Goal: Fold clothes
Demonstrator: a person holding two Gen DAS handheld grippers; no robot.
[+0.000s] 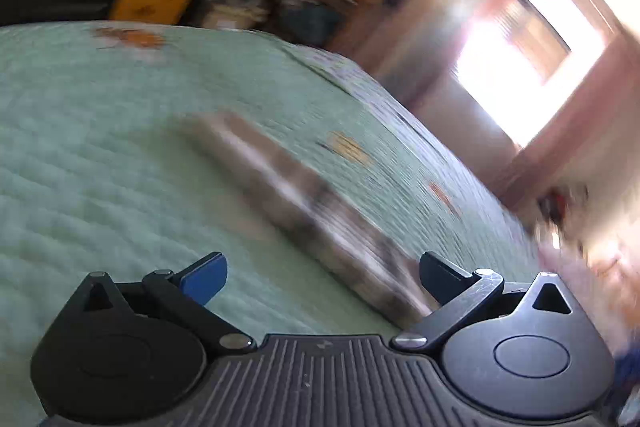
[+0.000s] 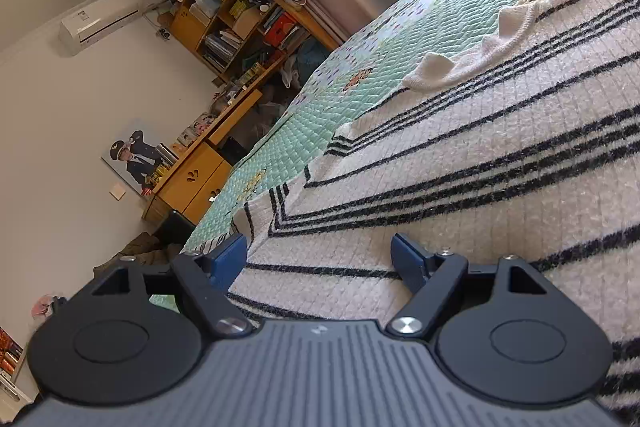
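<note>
A white knitted sweater with black stripes lies spread flat on the green quilted bedspread, its white collar at the far side. My right gripper hovers low over the sweater's near part, open, with its left finger at the sweater's edge and nothing pinched. The left wrist view is blurred. There a long striped strip of garment lies on the bedspread. My left gripper stands wide open in front of the strip's near end, its pads not pressing on it.
Beyond the bed stand a wooden shelf unit full of books and boxes and a wooden desk. An air conditioner hangs on the wall. A bright curtained window is off the bed's far edge.
</note>
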